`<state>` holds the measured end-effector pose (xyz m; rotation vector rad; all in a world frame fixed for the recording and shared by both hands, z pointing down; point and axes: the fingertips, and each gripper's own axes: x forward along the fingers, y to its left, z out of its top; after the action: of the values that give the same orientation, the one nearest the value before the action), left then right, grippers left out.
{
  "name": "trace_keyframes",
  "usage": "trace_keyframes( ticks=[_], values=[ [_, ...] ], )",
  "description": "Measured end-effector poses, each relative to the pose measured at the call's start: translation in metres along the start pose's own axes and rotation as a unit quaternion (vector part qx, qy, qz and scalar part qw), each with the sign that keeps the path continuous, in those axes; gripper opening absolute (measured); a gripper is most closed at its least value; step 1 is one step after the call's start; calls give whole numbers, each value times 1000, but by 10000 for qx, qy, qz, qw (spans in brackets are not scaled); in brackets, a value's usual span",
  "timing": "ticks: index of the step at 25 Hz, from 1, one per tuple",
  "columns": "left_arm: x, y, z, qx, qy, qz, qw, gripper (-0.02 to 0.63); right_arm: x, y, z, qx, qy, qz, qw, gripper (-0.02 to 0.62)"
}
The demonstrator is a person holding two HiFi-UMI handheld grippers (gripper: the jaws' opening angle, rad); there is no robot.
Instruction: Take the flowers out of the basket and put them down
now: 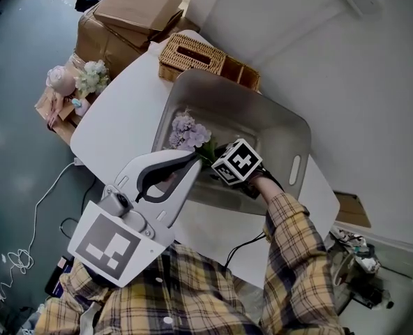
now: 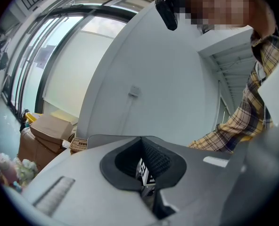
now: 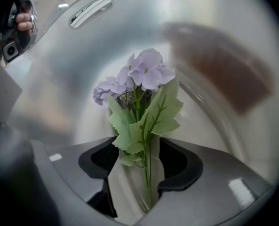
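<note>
Within the basket (image 1: 280, 125), right tongs (image 3: 140, 160) spread around the flowers (image 3: 146, 72) (stem foot hidden), left tongs (image 2: 144, 167) pressed together, empty.

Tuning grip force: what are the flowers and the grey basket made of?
Flowers: likely artificial, fabric petals and matte leaves with printed-looking veins and clean-cut toothed edges; thin stem probably plastic. Basket: looks moulded grey plastic, smooth semi-gloss, rounded corners, slot handles; could be painted metal.

Smooth satin grey plastic basket (image 1: 282, 128), matt cloth-like flowers (image 1: 187, 132), rough woven wicker box (image 1: 191, 56), matt brown cardboard boxes (image 1: 133, 9), smooth white table (image 1: 123, 124).
</note>
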<state>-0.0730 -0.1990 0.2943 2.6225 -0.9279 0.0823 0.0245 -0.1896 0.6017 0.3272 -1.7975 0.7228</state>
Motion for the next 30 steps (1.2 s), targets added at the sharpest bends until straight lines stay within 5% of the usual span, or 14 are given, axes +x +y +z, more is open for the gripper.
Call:
trace_keyframes(
  ticks=[8, 30],
  values=[
    [0, 1, 0, 11, 7, 17, 10000, 12, 5, -7, -5, 159, 38, -99, 9998, 118],
    [-1, -6, 7, 94, -96, -58, 9999, 12, -26, -7, 11, 173, -434, -156, 9988, 48]
  ],
)
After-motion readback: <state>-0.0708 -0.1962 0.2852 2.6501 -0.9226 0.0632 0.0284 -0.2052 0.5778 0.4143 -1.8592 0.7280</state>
